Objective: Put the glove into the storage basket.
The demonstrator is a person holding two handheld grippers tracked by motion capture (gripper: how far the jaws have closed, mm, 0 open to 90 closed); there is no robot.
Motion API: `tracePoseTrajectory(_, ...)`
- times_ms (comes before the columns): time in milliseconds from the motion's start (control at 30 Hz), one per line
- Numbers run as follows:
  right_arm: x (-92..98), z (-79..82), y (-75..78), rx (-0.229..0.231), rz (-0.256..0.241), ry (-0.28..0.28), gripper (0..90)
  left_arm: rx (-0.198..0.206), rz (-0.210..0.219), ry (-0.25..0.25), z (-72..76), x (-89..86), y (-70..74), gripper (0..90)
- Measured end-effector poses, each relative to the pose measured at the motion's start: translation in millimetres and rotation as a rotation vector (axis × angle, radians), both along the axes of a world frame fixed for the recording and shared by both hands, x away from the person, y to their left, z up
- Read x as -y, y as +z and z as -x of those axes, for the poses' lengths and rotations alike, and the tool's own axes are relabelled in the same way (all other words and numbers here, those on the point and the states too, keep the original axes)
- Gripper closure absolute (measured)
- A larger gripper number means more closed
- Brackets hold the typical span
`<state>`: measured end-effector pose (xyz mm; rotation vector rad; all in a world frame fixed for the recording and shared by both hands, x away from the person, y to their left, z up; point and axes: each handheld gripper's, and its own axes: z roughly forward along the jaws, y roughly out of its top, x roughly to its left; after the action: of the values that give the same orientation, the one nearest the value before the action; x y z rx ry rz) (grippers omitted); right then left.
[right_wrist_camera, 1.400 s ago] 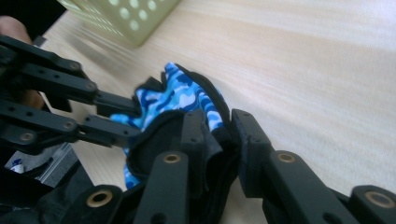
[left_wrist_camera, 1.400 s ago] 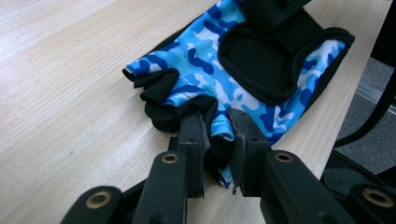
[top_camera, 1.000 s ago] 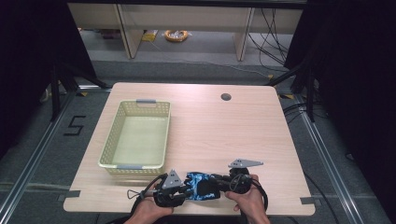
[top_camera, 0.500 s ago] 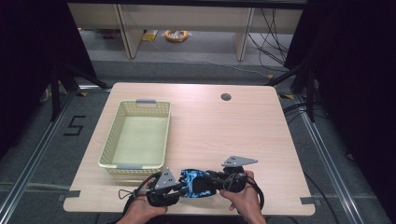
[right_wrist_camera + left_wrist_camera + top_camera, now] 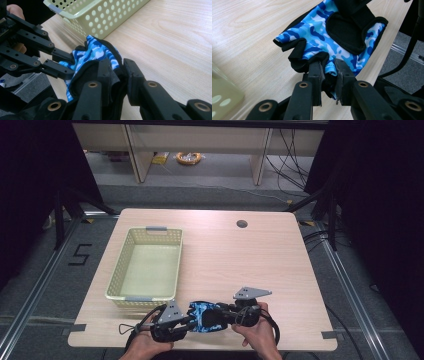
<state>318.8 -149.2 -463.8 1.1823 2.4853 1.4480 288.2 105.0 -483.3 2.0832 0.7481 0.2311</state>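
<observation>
Already the blue camouflage glove [image 5: 205, 316] was caught from both ends, stretched between the two claws near the table's [image 5: 260, 265] front edge. The left gripper [image 5: 329, 75] had its jaws pinched on the finger end of the glove, a fold of blue and black fabric squeezed between them, as the left gripper view showed. The right gripper [image 5: 117, 68] was clamped on the opposite, black-edged cuff end, the cloth bunched between its jaws. In the high view the glove hung or lay just ahead of both claws, with the left gripper [image 5: 172, 317] and right gripper [image 5: 240, 312] facing one another across it; whether it rested on the wood or was lifted slightly clear of it could not be told.

Judging by this, the picking-up part looked done: both holds seemed firm. What remained, most likely, was carrying the glove away from the person and to the left, toward the yellow perforated basket [image 5: 146, 268], which stood just beyond the left claw with nothing visible inside it, and letting go there. The glove was not yet over the basket's rim.
</observation>
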Motion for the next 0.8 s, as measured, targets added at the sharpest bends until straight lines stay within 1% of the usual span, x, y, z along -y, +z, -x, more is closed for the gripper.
tracePoseTrajectory(33,-0.2,-0.1,0.8,0.003,0.000,0.002,76.9,-0.003,-0.001,0.003,0.0,-0.7,1.6,76.3)
tracePoseTrajectory(67,0.3,-1.5,1.4,0.021,0.009,0.018,76.9,0.002,-0.005,0.003,-0.3,-1.0,2.0,76.3)
tracePoseTrajectory(100,0.4,-1.2,2.4,0.016,0.010,0.007,76.9,0.002,-0.005,0.003,-0.3,-1.0,2.0,76.3)
tracePoseTrajectory(133,0.1,-1.0,2.9,0.024,0.012,0.001,76.8,0.008,-0.008,-0.003,-0.9,-1.3,2.5,76.3)
tracePoseTrajectory(167,0.1,-1.5,3.8,0.031,0.023,0.004,76.8,0.018,-0.036,-0.014,-0.8,-3.0,4.4,76.3)
tracePoseTrajectory(200,-0.5,-2.2,4.7,0.039,0.031,0.007,76.9,0.018,-0.015,-0.012,0.2,-2.7,5.0,76.2)
tracePoseTrajectory(233,-2.9,-0.8,6.4,0.006,0.018,0.003,76.9,0.025,-0.040,-0.020,-0.1,-5.2,7.2,76.2)
tracePoseTrajectory(267,-2.9,-0.8,6.4,0.006,0.018,0.003,76.9,0.025,-0.040,-0.020,-0.1,-5.2,7.2,76.2)
tracePoseTrajectory(300,-4.0,-2.5,8.8,0.016,0.015,0.013,76.8,0.019,0.013,0.010,2.0,-5.7,9.0,76.2)
tracePoseTrajectory(333,-4.0,-2.5,8.8,0.016,0.015,0.013,76.8,0.019,0.013,0.010,2.0,-5.7,9.0,76.3)
tracePoseTrajectory(367,-5.0,-3.9,11.4,0.032,0.001,0.028,76.9,0.034,0.003,-0.008,1.6,-9.7,13.3,76.3)
tracePoseTrajectory(400,-5.0,-3.9,11.4,0.032,0.001,0.028,76.9,0.034,0.003,-0.008,1.6,-9.7,13.3,76.3)
tracePoseTrajectory(433,-7.1,-2.4,16.3,0.045,0.003,0.031,76.9,0.012,0.020,0.007,3.2,-10.5,15.3,76.3)
tracePoseTrajectory(467,-7.1,-2.4,16.3,0.045,0.003,0.031,76.9,0.035,0.004,-0.012,1.9,-14.1,18.5,76.3)
tracePoseTrajectory(500,-9.2,-0.7,21.9,0.048,-0.010,0.028,76.8,0.032,0.011,-0.005,2.7,-17.9,24.4,76.2)
tracePoseTrajectory(533,-9.2,-0.7,21.9,0.048,-0.010,0.028,76.8,0.032,0.011,-0.005,2.7,-17.9,24.4,76.2)
tracePoseTrajectory(567,-13.4,0.7,27.2,0.057,-0.024,0.032,76.9,0.026,0.015,-0.003,2.0,-22.8,32.1,76.2)
tracePoseTrajectory(600,-15.4,0.4,29.9,0.063,-0.027,0.034,76.8,0.026,0.015,-0.003,2.0,-22.8,32.1,76.3)
tracePoseTrajectory(633,-17.1,-0.8,31.7,0.075,-0.034,0.035,76.9,0.038,0.023,0.001,-0.3,-27.8,39.4,76.3)
tracePoseTrajectory(667,-17.1,-0.8,31.7,0.075,-0.034,0.035,76.9,0.038,0.023,0.001,-0.3,-27.8,39.4,76.2)
tracePoseTrajectory(700,-21.5,-3.3,36.8,0.063,-0.050,0.028,76.8,0.035,0.026,0.008,-1.5,-30.7,42.8,76.2)
tracePoseTrajectory(733,-21.5,-3.3,36.8,0.063,-0.050,0.028,76.8,0.027,0.035,0.012,-3.2,-33.1,45.9,76.2)
tracePoseTrajectory(767,-26.9,-7.9,42.6,0.074,-0.038,0.031,76.8,0.039,0.013,0.002,-7.5,-39.2,52.0,76.3)
tracePoseTrajectory(800,-26.9,-7.9,42.6,0.074,-0.038,0.031,76.8,0.039,0.013,0.002,-7.5,-39.2,52.0,76.2)
